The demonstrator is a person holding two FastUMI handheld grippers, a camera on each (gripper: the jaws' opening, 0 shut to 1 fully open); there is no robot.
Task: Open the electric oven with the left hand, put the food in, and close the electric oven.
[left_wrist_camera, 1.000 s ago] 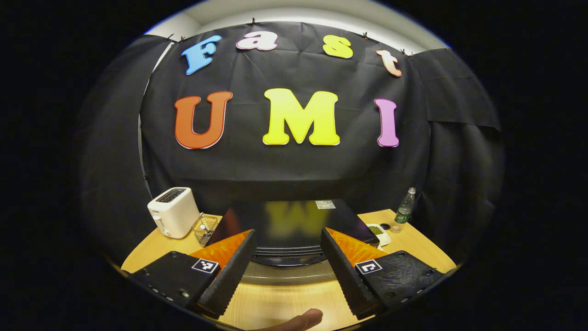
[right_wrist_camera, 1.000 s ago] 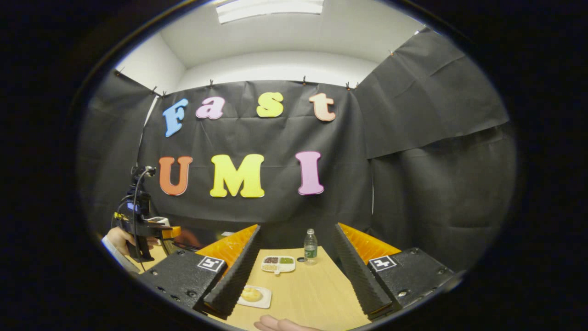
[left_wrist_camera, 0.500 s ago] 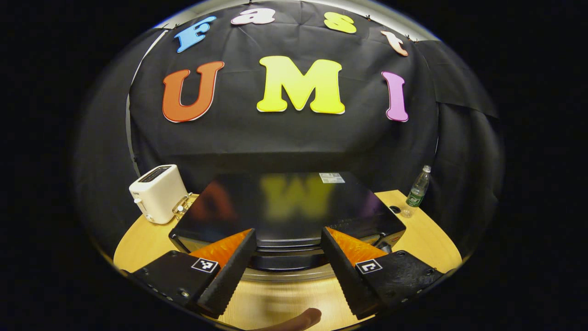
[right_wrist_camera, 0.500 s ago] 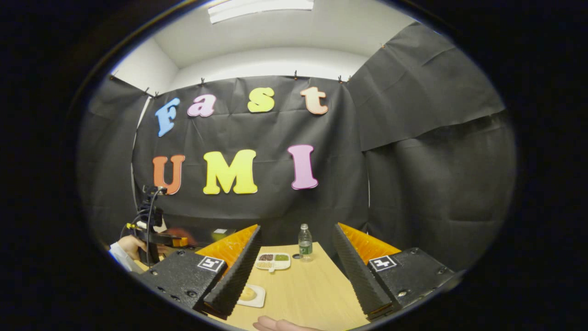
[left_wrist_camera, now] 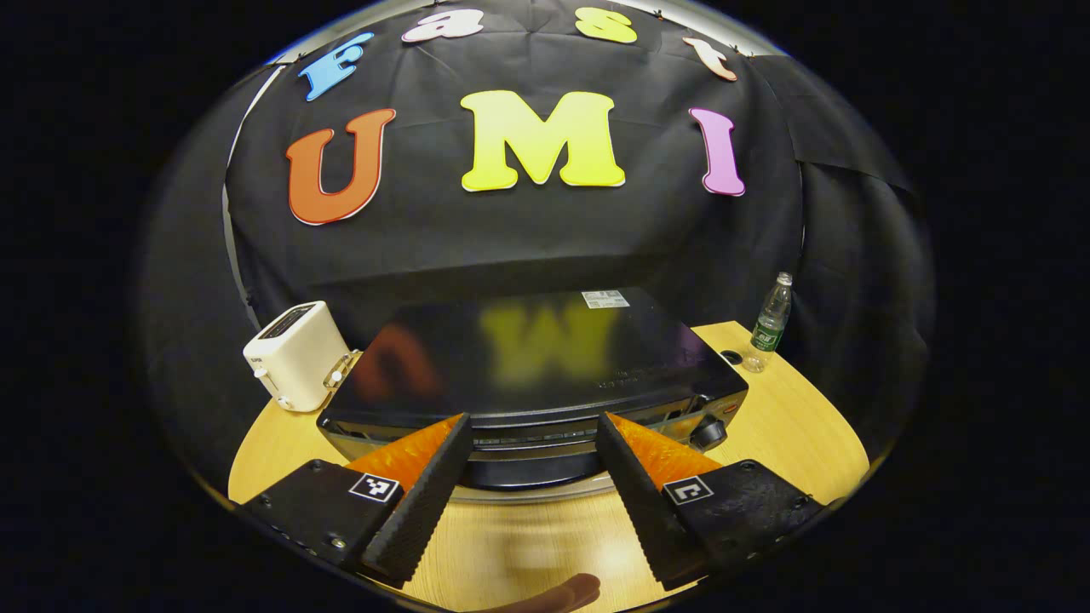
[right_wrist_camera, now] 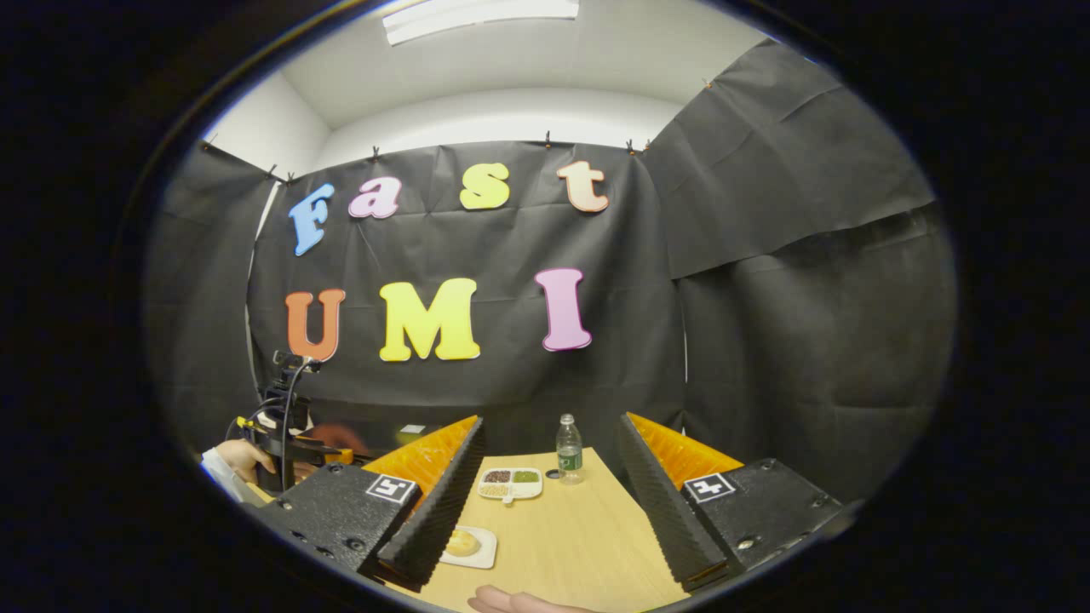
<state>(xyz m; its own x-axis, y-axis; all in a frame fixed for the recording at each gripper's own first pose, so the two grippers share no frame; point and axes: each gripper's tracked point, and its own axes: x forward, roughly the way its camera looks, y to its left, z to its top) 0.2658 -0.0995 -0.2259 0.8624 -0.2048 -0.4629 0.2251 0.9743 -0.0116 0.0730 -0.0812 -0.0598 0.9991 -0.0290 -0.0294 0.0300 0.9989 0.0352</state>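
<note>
The black electric oven [left_wrist_camera: 528, 358] stands on the wooden table [left_wrist_camera: 792, 426], its door closed. Its front edge and a knob [left_wrist_camera: 707, 434] show just past my left gripper [left_wrist_camera: 532, 419]. That gripper is open, its fingers held above and short of the oven's front, touching nothing. In the right gripper view the food, a yellowish bun on a small white plate [right_wrist_camera: 467, 545], lies on the table [right_wrist_camera: 579, 545] beside my left finger. My right gripper [right_wrist_camera: 552, 421] is open above the table and holds nothing. A hand [right_wrist_camera: 238, 460] holds the left gripper [right_wrist_camera: 285, 438] far to the left.
A white toaster [left_wrist_camera: 294, 355] stands left of the oven, with a wire rack beside it. A plastic bottle [left_wrist_camera: 769, 322] stands to the oven's right. Near the bottle [right_wrist_camera: 569, 449] lies a divided dish [right_wrist_camera: 511, 483] of grains. Black cloth walls close in the back.
My left gripper has come closer to the oven and tipped downward, so the oven looks larger and its knob has come into sight. The right gripper has hardly moved.
</note>
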